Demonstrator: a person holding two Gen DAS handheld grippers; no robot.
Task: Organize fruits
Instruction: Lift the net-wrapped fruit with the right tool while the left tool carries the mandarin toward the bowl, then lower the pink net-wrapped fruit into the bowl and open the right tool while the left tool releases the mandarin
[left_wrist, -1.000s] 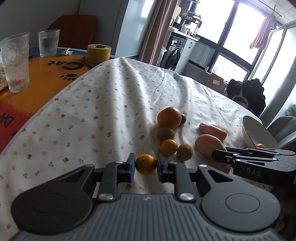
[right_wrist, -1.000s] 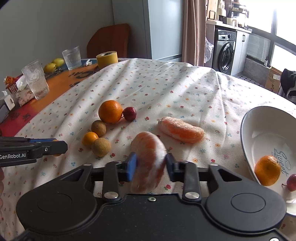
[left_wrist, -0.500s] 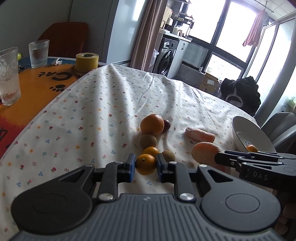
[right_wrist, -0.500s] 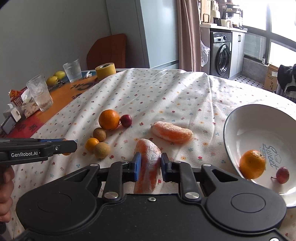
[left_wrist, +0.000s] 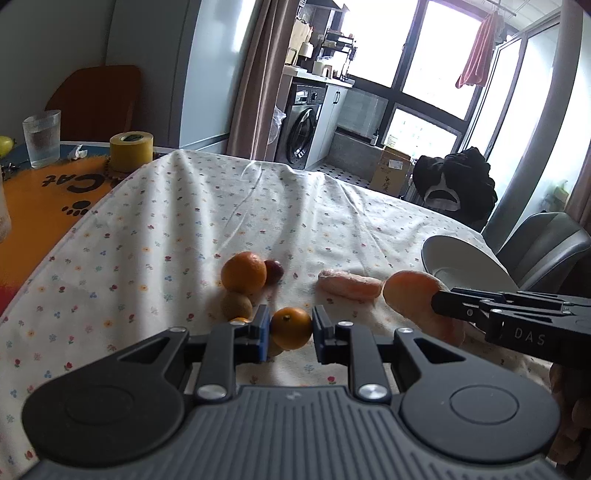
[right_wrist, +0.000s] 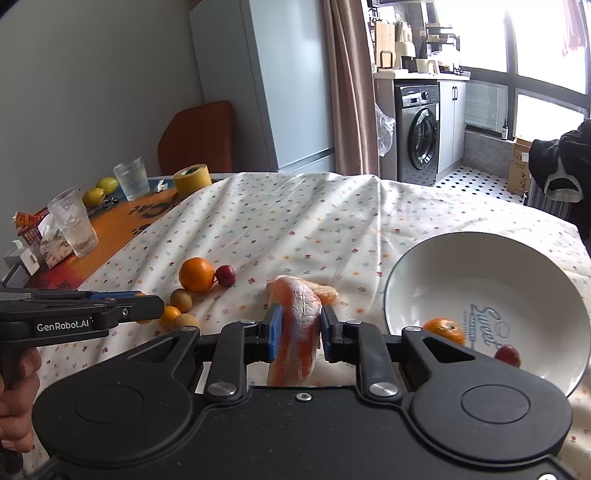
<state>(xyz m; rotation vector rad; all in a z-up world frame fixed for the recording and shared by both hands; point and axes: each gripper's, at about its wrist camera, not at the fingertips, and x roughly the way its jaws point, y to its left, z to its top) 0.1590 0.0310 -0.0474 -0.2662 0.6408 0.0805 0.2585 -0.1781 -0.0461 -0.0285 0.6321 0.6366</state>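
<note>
We held a peeled orange citrus segment (right_wrist: 297, 325) clamped upright in our right gripper (right_wrist: 297, 328), the white ceramic bowl (right_wrist: 480, 258) just to its right, while our left gripper (left_wrist: 289, 328) pinched a small round mandarin (left_wrist: 291, 328)

Bowl (right_wrist: 480, 258) on the tablecloth (right_wrist: 295, 221), right of the loose fruits (right_wrist: 196, 275)

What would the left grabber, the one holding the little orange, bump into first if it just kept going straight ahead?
Probably the kiwi just ahead of the left gripper and its small orange, with the big orange behind; depth is hard to judge.
</note>
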